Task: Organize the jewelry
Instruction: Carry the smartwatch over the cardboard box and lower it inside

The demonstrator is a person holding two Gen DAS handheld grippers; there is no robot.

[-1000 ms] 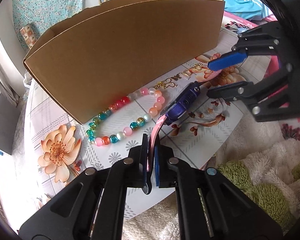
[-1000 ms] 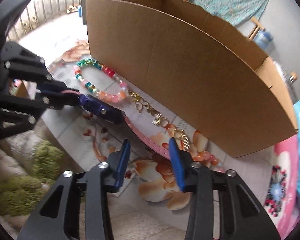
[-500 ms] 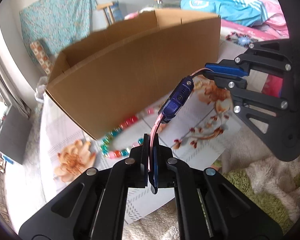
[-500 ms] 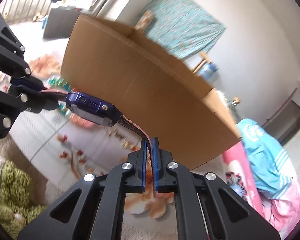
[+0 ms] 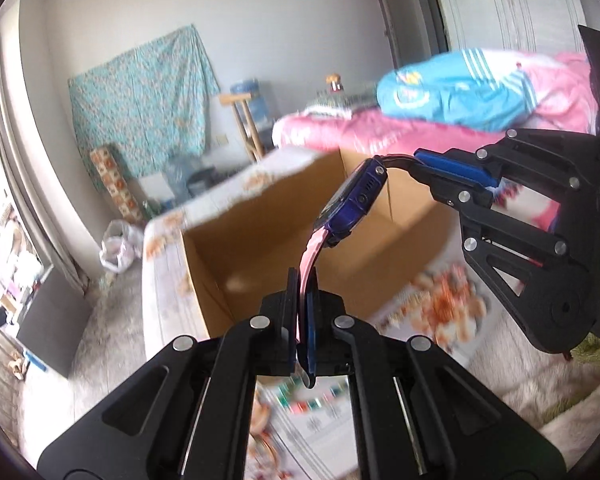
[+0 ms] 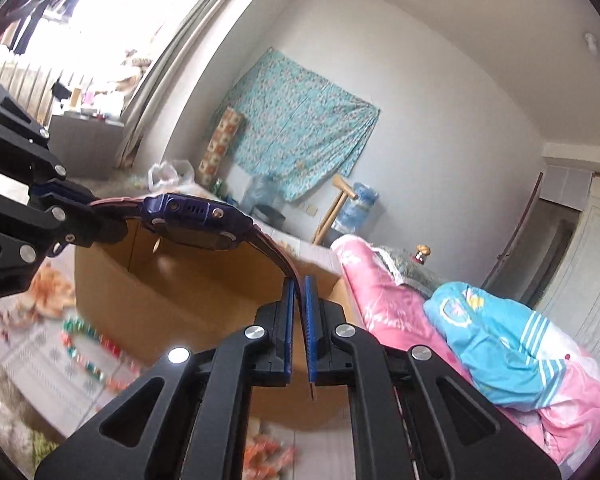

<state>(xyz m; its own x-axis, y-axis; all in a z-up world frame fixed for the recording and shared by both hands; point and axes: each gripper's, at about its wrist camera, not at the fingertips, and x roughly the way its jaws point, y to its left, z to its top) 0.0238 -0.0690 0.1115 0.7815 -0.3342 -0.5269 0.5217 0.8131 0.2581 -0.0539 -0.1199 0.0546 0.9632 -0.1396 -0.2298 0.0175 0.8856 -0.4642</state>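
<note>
Though blurred lower down, sharp enough at the middle: a blue-cased watch [image 5: 354,204] on a pink strap, slung in the air between two grippers. Clamped at one strap end by the fingers of the left gripper [image 5: 302,280], with the pink band pinched flat between the blue pads and a short tail poking out below. Clamped at the other strap end by the fingers of the right gripper [image 6: 298,284], closed just as tightly on the band. Strap bowed upward from each grip to the case, which is tipped on edge from the left wrist and lies nearly level from the right.

Seen against the open top of a cardboard box [image 5: 260,248], clear of its walls and well off the flowered bench [image 5: 440,308]. Down on that bench, just beside the box's near wall, a smeared string of coloured beads [image 6: 88,344]. Beyond the box, a bed with a pink quilt [image 6: 384,300] and a turquoise jacket [image 5: 460,96] heaped on it.
</note>
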